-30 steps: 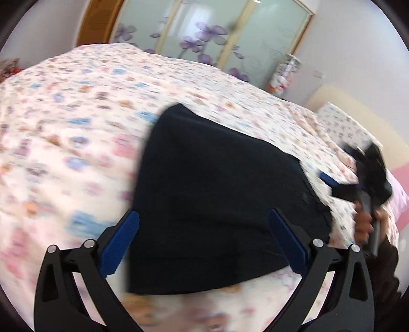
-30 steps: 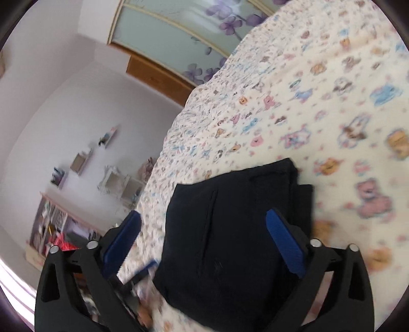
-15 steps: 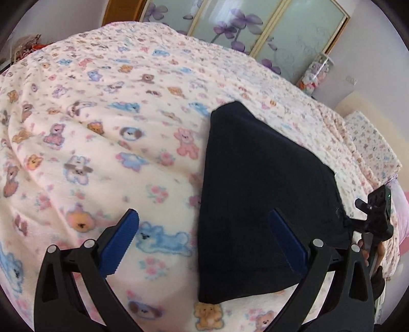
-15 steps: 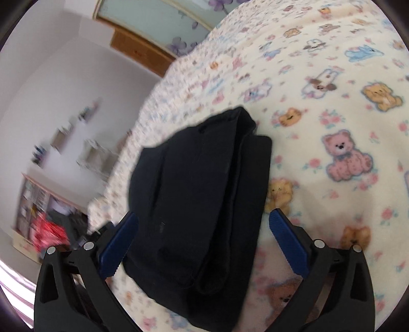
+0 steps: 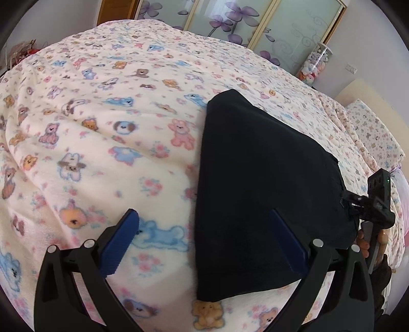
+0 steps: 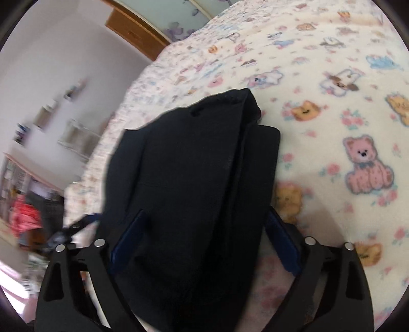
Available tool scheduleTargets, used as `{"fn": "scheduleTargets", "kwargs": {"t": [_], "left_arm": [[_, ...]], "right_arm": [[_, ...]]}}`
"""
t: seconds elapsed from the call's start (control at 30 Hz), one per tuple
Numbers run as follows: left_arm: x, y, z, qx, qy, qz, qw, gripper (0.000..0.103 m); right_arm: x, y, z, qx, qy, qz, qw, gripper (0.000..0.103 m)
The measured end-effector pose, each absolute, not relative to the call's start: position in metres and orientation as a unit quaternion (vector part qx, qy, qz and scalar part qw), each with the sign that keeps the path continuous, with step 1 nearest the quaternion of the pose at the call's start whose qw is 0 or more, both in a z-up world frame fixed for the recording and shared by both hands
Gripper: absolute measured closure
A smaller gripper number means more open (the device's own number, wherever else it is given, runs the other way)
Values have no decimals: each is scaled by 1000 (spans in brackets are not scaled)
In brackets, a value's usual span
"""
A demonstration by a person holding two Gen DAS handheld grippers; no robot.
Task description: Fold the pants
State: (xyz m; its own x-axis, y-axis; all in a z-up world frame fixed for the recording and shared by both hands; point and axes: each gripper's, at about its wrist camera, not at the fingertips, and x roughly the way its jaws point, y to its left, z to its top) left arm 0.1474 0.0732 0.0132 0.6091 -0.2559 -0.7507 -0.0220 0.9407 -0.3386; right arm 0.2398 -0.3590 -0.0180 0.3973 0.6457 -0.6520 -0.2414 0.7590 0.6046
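Note:
Black folded pants (image 5: pixel 255 178) lie on a bed with a teddy-bear blanket (image 5: pixel 102 127). My left gripper (image 5: pixel 204 242) is open just above the near left edge of the pants; its right finger (image 5: pixel 286 242) is over the fabric and its left finger (image 5: pixel 122 242) over the blanket. My right gripper (image 6: pixel 204 242) hangs low over the pants (image 6: pixel 194 166), whose thick folded bundle fills the space between the jaws. Those jaws are closing, and I see no firm pinch. The right gripper (image 5: pixel 378 204) also shows at the far right corner of the pants, in a hand (image 5: pixel 363 242).
The blanket (image 6: pixel 345 115) spreads wide to the left and beyond the pants. A pillow (image 5: pixel 375 135) lies at the bed's right end. Sliding doors with purple flowers (image 5: pixel 230 20) stand behind the bed. Shelves and furniture (image 6: pixel 25 178) line the wall past the bed edge.
The left gripper has shifted leftwards, from centred over the pants to straddling their left edge. The right gripper has sunk onto the pants and its jaws have narrowed around the bundle.

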Motion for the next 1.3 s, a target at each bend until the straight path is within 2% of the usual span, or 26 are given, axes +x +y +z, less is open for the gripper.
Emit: {"fn": "scheduleTargets", "kwargs": {"t": [0.03, 0.07, 0.1, 0.13, 0.17, 0.23, 0.5, 0.73, 0.9, 1.1, 1.13, 1.2, 1.27, 1.3], "left_arm": [[147, 75, 14, -159, 437, -65, 883, 2], [147, 77, 15, -162, 436, -63, 883, 2], [147, 80, 15, -165, 435, -62, 883, 2], [148, 84, 16, -174, 433, -64, 882, 2], [150, 87, 17, -183, 432, -67, 881, 2], [154, 90, 19, -197, 429, -73, 879, 2], [203, 101, 18, -316, 435, -145, 831, 2], [233, 93, 3, -360, 466, -193, 785, 2], [243, 68, -14, -310, 533, -204, 760, 2], [235, 58, 5, -341, 475, -273, 764, 3], [232, 56, 9, -333, 465, -279, 772, 8], [228, 52, 16, -307, 463, -265, 788, 31], [227, 53, 14, -294, 476, -228, 797, 66], [226, 55, 12, -298, 480, -217, 796, 73]], "right_arm": [[240, -358, -18, 212, 471, 269, 813, 25], [241, -362, -20, 226, 467, 271, 811, 39], [241, -368, -22, 246, 461, 273, 808, 48], [242, -381, -27, 286, 453, 283, 796, 60], [242, -391, -32, 322, 444, 296, 782, 66], [240, -399, -35, 350, 425, 318, 771, 70], [225, -400, -17, 337, 366, 379, 780, 71], [222, -389, -3, 327, 333, 424, 776, 71], [229, -381, -2, 330, 341, 418, 775, 71], [228, -384, -6, 337, 345, 411, 774, 71], [227, -385, -7, 339, 345, 409, 774, 71], [227, -385, -7, 340, 345, 408, 774, 71], [227, -385, -7, 339, 344, 406, 776, 71], [226, -384, -7, 338, 344, 406, 776, 71]]}}
